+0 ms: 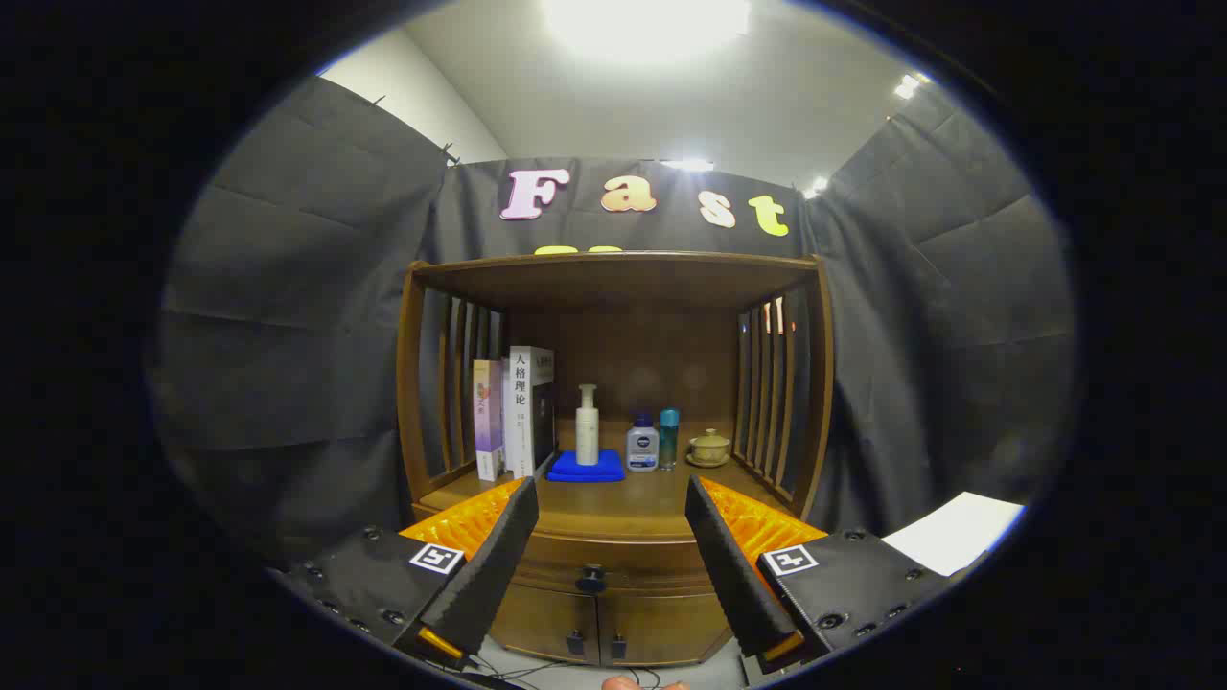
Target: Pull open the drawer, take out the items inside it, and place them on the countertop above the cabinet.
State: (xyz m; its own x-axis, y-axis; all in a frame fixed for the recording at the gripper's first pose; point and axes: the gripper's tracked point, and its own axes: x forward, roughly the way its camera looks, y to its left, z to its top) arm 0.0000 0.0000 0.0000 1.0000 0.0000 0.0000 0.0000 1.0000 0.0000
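Drawer sits closed under the surface, its knob between and just past the claw, whose fingers are wide apart and empty, likely lined up to grab that knob and pull.

Black tool, orange-backed ribbed fingers, square black-and-white markers, screws.
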